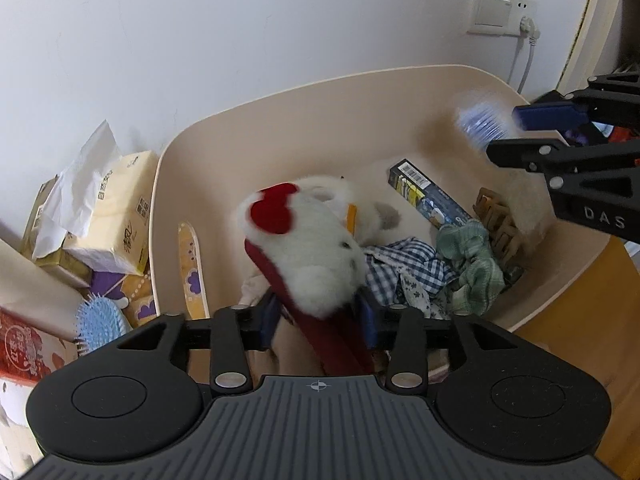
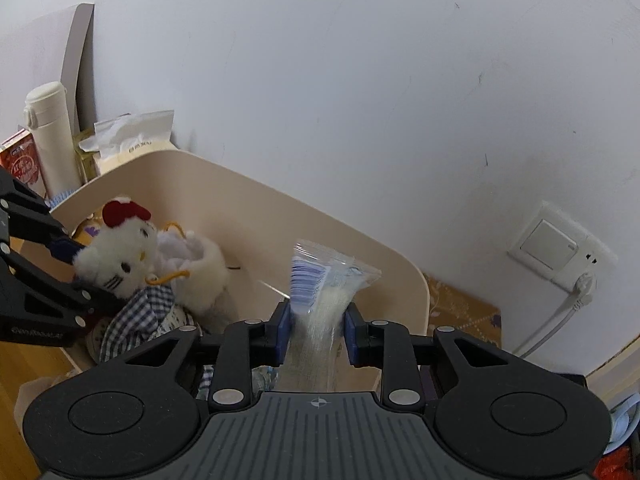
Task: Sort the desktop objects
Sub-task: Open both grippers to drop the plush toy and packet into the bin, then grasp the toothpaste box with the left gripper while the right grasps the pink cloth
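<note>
My left tongs (image 1: pixel 318 322) are spread a bit around the plush cat (image 1: pixel 316 240), and my right tongs (image 2: pixel 316 328) are spread around a clear bag (image 2: pixel 320 292); I think both are over the tub (image 1: pixel 192 160) so the things drop in. Whether the pads still press, I cannot tell. Cloths (image 1: pixel 416 268), a box (image 1: pixel 428 192) and a clip (image 1: pixel 500 220) already crowd the tub, and tissue packs (image 1: pixel 116 216) and a brush (image 1: pixel 100 320) sit beside it.
</note>
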`<state>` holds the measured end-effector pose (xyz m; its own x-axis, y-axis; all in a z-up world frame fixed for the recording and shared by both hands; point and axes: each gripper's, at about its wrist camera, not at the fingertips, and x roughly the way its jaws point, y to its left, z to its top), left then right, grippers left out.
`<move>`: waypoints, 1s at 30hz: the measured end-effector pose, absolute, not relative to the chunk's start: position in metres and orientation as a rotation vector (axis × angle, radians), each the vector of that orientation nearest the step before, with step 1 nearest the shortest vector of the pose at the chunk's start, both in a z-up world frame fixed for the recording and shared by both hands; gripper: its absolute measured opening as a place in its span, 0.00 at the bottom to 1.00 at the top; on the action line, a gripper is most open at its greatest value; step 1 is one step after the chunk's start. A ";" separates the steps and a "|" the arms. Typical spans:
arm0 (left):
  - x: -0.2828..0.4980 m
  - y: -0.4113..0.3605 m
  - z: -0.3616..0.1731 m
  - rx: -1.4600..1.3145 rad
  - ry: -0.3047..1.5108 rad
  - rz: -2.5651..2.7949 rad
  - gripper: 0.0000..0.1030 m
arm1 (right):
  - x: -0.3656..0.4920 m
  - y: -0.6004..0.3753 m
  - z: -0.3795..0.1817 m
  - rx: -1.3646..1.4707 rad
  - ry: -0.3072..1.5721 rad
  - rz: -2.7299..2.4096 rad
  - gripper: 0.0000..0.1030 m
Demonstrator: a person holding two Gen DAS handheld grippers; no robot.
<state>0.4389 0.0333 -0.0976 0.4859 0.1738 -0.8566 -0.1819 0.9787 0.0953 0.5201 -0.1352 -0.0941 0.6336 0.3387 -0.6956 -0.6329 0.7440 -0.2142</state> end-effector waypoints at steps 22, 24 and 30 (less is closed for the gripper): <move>0.375 0.031 -0.057 -0.022 0.944 0.261 0.83 | 0.458 -0.162 -0.055 -0.370 0.604 0.593 0.99; 0.368 0.032 -0.058 -0.021 0.949 0.259 0.83 | 0.451 -0.165 -0.054 -0.365 0.603 0.596 1.00; 0.350 0.033 -0.069 -0.026 0.989 0.224 0.83 | 0.429 -0.172 -0.061 -0.348 0.635 0.618 1.00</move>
